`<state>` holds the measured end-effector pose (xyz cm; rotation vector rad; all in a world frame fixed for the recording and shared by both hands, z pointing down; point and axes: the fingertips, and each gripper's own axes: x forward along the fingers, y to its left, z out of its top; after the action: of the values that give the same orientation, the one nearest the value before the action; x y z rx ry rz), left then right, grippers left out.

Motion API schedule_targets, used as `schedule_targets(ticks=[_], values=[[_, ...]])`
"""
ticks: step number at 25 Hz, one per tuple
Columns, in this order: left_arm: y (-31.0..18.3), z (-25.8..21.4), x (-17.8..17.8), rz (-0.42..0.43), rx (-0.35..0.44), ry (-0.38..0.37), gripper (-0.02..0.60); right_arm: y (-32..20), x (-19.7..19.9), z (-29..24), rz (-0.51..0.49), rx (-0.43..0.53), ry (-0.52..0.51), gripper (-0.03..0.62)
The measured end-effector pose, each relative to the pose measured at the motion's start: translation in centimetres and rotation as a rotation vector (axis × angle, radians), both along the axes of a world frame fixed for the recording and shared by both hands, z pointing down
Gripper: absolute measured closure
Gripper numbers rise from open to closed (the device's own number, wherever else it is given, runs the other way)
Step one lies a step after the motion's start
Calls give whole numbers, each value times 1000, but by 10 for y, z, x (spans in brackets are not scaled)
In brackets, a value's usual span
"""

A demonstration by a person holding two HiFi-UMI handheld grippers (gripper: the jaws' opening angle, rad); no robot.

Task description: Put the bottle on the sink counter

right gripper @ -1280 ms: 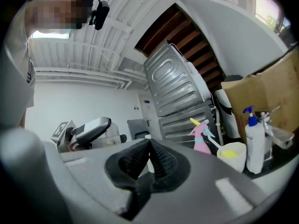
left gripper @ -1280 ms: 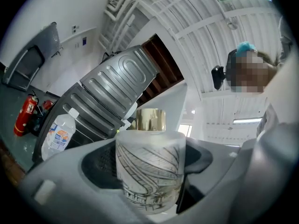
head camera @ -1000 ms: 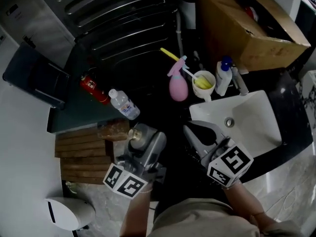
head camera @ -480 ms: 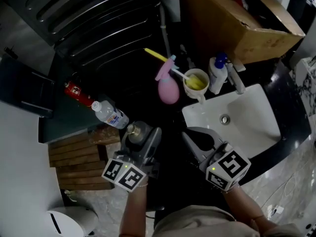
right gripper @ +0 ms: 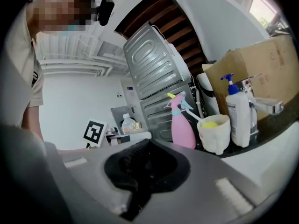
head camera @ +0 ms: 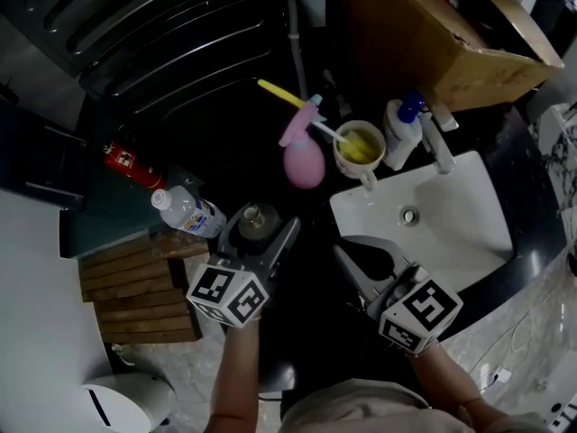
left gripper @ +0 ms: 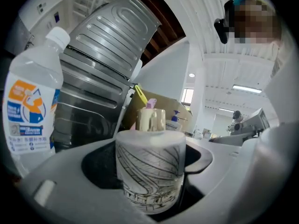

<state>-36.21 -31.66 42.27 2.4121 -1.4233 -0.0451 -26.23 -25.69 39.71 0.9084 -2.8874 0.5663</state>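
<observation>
Holding a small grey line-patterned bottle with gold cap (left gripper: 149, 166), the left gripper (head camera: 261, 230) is clamping it aloft; placement on the black sink counter (head camera: 532, 188), ahead-right, is pending. The right gripper (head camera: 357, 256) is idling, closed on nothing.

A black surface (head camera: 536, 215) runs across the right, with a white sink (head camera: 460, 224) set into it and a tap (head camera: 439, 152) at its far edge. Near right, the floor (head camera: 532, 341) is pale and marbled. A ribbed grey metal panel (head camera: 171, 25) fills the far left, and a cardboard box (head camera: 433, 43) stands far right. At left lie a dark green top (head camera: 108, 219) and, nearer, wooden slats (head camera: 135, 300). Strip lights (left gripper: 247, 88) glow on a white ceiling (left gripper: 224, 64).
</observation>
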Motion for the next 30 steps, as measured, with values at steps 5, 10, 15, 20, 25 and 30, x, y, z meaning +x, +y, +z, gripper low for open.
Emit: schedule_targets(ticks=[5,10,15,20,25,30], values=[[-16,16,-1,4,-4,-70,230,-2,-2,9,1,-21,11,591],[-26,34,2,40,-37,-150,230,-9,-4,16,13,-28,16,591],[-32,42,6,58,-44,-178,230,-10,-2,21,22,-61,-2,591],[-39,50,6,56,-60,-217,230,-9,-2,23,24,-55,14,591],[-42,56,6,37,-77,-236,230,-6,-2,30,15,-68,23,591],[-40,62,12,63,-87,-309,230,-4,-2,28,21,-66,16,591]])
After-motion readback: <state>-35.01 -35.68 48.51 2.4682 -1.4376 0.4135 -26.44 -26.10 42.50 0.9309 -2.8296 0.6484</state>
